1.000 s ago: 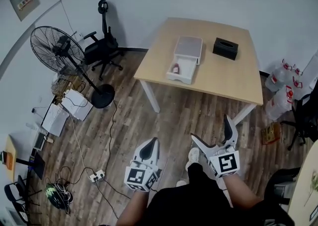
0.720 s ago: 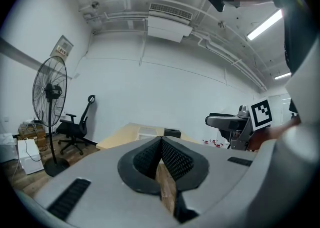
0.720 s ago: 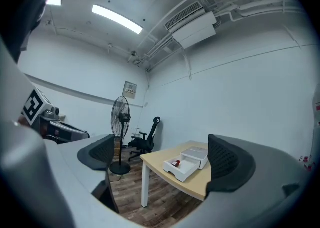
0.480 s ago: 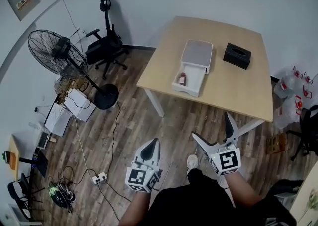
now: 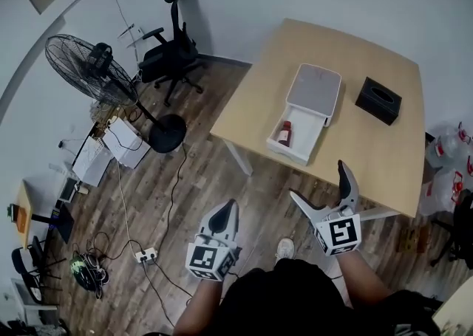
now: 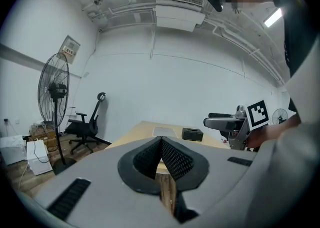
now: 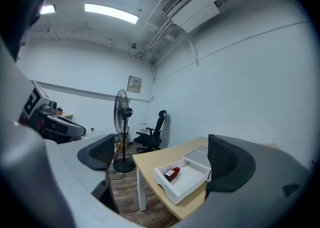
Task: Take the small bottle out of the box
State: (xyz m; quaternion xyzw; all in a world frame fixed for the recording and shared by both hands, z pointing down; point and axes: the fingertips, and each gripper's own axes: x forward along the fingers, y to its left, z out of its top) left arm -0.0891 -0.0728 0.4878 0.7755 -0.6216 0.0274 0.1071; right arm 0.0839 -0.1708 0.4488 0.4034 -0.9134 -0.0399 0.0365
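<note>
A small red bottle [image 5: 284, 134] lies in the open white box [image 5: 313, 125] on the wooden table [image 5: 384, 151]; the right gripper view shows the bottle [image 7: 171, 174] in the box [image 7: 192, 182] too. My left gripper [image 5: 224, 216] is shut and empty, low over the floor, well short of the table. To its right, my right gripper [image 5: 324, 188] is open and empty, just short of the table's near edge. In the left gripper view the closed pads [image 6: 161, 156] hide the table's near part.
A black tissue box [image 5: 378, 100] sits on the table's right side. A standing fan [image 5: 96, 72] and a black office chair [image 5: 171, 52] stand to the left. Cables and a power strip [image 5: 145, 256] lie on the wooden floor. Water jugs [image 5: 452, 168] stand at the far right.
I have stepped closer to the table, so table and box sit lower and larger in the head view. Both grippers keep their states.
</note>
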